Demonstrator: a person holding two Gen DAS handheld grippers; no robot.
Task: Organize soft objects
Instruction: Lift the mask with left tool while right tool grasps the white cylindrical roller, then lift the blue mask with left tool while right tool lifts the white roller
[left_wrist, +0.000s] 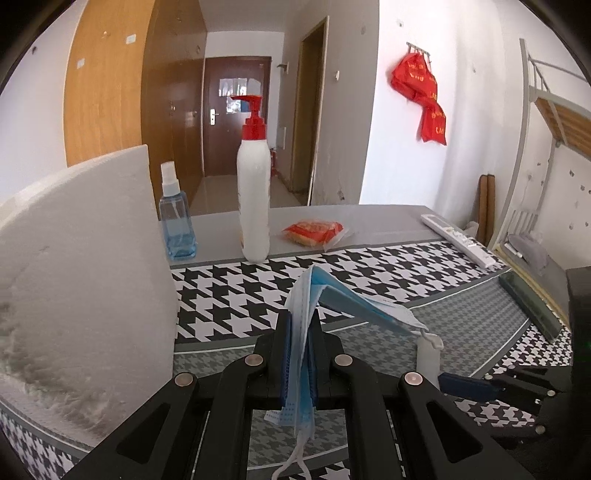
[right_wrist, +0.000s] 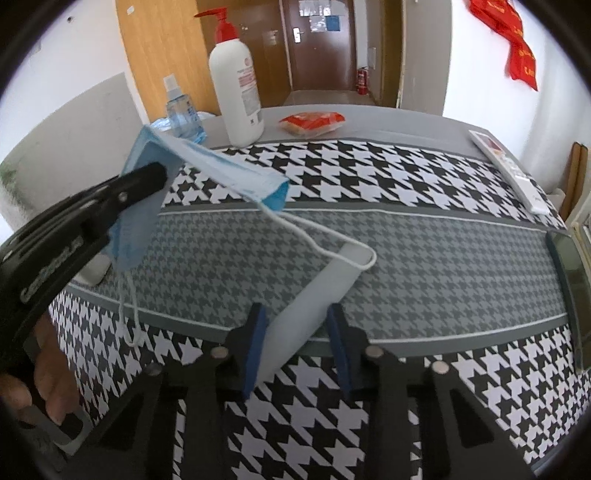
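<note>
My left gripper (left_wrist: 301, 321) is shut on a blue face mask (left_wrist: 354, 299), held above the houndstooth table cloth (left_wrist: 236, 291). The mask folds over the fingers and its far end droops right. In the right wrist view the left gripper (right_wrist: 147, 177) and the mask (right_wrist: 218, 166) are at upper left. My right gripper (right_wrist: 295, 325) is shut on a flat white plastic piece (right_wrist: 321, 284). The mask's white ear loop (right_wrist: 332, 254) is hooked over that piece's far end. The piece (left_wrist: 428, 354) also shows low right in the left wrist view.
A white pump bottle (left_wrist: 253, 195), a blue spray bottle (left_wrist: 176, 218), an orange snack packet (left_wrist: 314, 230) and a white remote (left_wrist: 458, 240) sit toward the table's far side. A white foam block (left_wrist: 85, 280) stands close on the left. A dark phone (right_wrist: 569, 266) lies at the right edge.
</note>
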